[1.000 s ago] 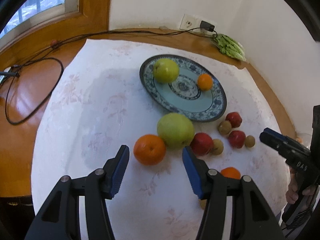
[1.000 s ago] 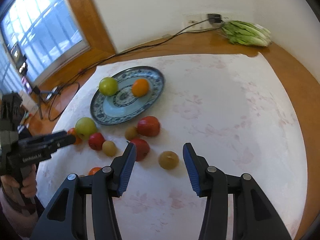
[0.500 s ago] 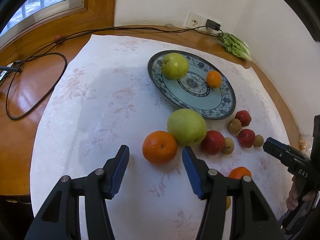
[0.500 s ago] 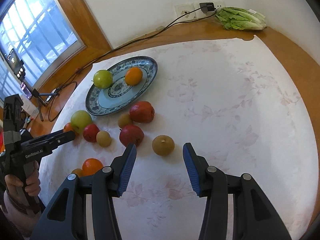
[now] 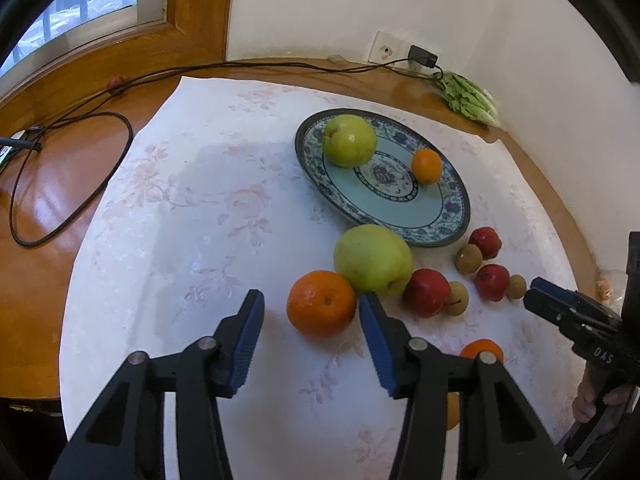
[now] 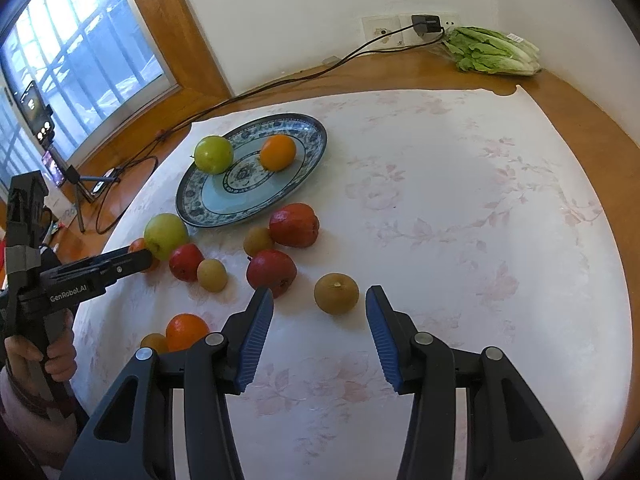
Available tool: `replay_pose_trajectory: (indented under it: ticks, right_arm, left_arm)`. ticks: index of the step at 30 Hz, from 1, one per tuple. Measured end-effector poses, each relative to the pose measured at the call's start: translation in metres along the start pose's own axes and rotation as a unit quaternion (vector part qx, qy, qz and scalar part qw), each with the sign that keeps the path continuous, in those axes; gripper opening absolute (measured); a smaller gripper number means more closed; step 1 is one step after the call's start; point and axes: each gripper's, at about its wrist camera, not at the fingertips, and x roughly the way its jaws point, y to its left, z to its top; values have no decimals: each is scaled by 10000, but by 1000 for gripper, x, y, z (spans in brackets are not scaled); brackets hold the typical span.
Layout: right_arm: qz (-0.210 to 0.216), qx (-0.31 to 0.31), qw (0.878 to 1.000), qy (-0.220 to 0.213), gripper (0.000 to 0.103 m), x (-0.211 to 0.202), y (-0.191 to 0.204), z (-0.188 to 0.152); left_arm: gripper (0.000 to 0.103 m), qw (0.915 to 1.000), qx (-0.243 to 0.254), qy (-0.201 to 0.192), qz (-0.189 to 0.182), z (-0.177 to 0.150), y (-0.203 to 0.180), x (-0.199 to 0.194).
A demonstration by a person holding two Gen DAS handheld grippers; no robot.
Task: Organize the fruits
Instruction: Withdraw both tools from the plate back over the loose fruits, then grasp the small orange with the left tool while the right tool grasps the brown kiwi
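Orange: on tablecloth, between parted left gripper fingers. Brown fruit: before parted right gripper.

Left tool spread wide, large orange between fingertips, touching green apple.

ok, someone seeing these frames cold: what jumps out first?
Probably the blue patterned plate on the white cloth, holding just a green apple and an orange. Next, the loose fruit scattered in front of it. Each open claw frames one piece: the left claw a big orange, the right claw a brown round fruit.
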Motion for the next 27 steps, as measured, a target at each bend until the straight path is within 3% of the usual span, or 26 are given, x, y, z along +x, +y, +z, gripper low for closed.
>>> replay_pose_trajectory:
  ticks: [8, 27]
  right_arm:
    - [-11, -32, 10000, 74, 50, 5, 1, -2]
    - [-206, -129, 9996, 167, 49, 16, 6, -4]
  left_arm:
    - [39, 9999, 86, -6, -113, 1, -3, 0]
    - [38, 9998, 35, -34, -199, 2, 1, 1]
